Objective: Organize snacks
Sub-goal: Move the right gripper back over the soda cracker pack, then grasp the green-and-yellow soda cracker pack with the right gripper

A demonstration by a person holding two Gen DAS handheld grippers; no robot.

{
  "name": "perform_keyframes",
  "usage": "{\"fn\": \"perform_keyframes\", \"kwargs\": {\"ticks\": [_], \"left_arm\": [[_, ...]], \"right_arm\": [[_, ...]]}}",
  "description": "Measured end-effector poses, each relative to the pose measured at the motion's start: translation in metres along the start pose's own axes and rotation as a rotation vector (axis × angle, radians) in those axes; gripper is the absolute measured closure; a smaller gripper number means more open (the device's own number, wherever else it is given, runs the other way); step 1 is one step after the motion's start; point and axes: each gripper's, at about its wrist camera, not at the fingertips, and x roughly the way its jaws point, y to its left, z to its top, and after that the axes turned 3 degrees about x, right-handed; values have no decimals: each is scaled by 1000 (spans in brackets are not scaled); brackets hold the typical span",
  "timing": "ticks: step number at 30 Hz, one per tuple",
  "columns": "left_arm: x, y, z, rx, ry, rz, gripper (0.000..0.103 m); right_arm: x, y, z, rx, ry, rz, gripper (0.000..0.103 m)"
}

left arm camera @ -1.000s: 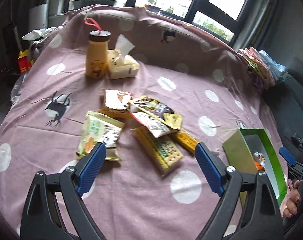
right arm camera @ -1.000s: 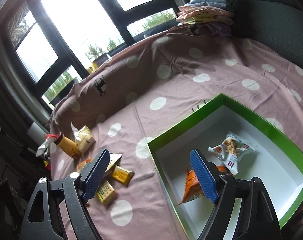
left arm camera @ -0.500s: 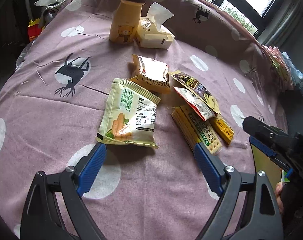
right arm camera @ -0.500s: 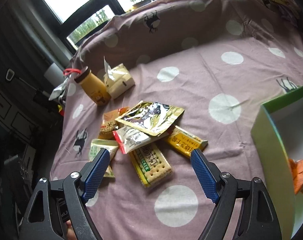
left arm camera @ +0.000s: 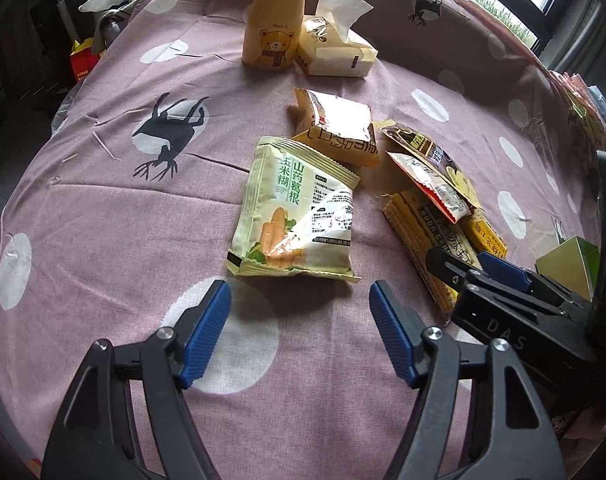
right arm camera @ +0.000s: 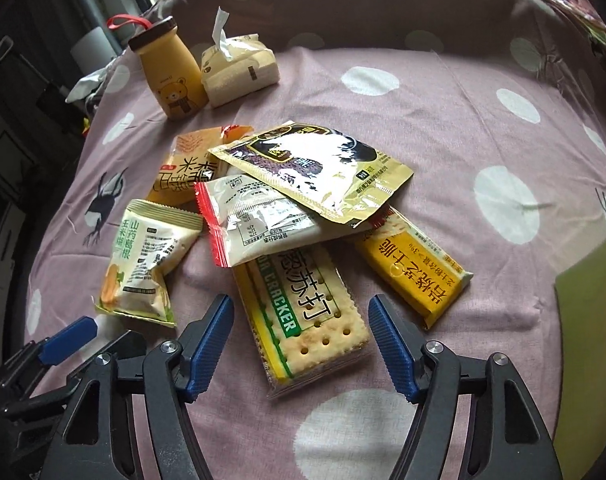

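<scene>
A heap of snack packets is being viewed from two handheld tongs over a bed draped in a soft mauve cloth (left arm camera: 103,208) printed with white dots and dark deer shapes.

Much is being hidden. The cracker packet (right arm camera: 303,304) is being covered at its far end by a white packet with red crimped edges (right arm camera: 259,220), which is in turn being overlapped by a glossy gold and black pouch (right arm camera: 315,164). An orange packet (right arm camera: 187,168) is being partly buried behind them. Glare is washing out print on the foil. The green box (right arm camera: 591,308) is being cut off at the right border in both views, so its inside cannot be seen.

The left tongs (left arm camera: 299,332) are being closed, their ribbed blue pads hanging just short of the near edge of a pale green carrot-printed packet (left arm camera: 295,216); nothing is being touched or held between them. The right tongs (right arm camera: 301,344) are also being closed, with the near end of the flat cracker packet lying between the pads, which are not yet pressing on it. A yellow bar packet (right arm camera: 415,272) is lying just beside it.

Open cloth is being left in front of the heap and to its right, towards the box. At the far edge a smooth yellow bear-printed bottle (left arm camera: 275,28) is standing upright, touching a soft tissue pack (left arm camera: 335,52).
</scene>
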Motion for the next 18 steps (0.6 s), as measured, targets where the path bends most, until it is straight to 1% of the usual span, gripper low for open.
{"fn": "perform_keyframes", "kwargs": {"ticks": [2,5,6,7,8,9,11,12,13,15,18], "left_arm": [[-2,2,-1,5,-5,15,32],[-6,3,-1,8,-17,47,32],[-8,4,-1,7,-22,53,32],[-9,5,-1,6,-25,54,32],[-10,6,0,4,-27,52,32],[-11,8,0,2,-29,49,32],[-11,9,0,-8,-28,45,32],[-12,10,0,-11,-26,45,32],[-12,9,-1,-13,-26,46,32],[-12,8,-1,-16,-29,39,32],[-13,3,-2,-5,-36,0,32]], "right_arm": [[1,5,-2,-28,-8,-22,39],[-3,9,-5,-56,-18,-40,43],[-4,9,-6,-52,-16,-37,55],[-10,8,-8,-36,-20,-34,62],[-16,5,-10,-17,-21,-20,77],[-19,4,-12,-4,-13,0,84],[-19,7,-18,-33,23,21,85],[-18,10,-23,-54,33,9,85],[-18,11,-24,-57,25,-7,85],[-20,10,-23,-26,12,1,84],[-19,6,-17,25,18,37,82]]}}
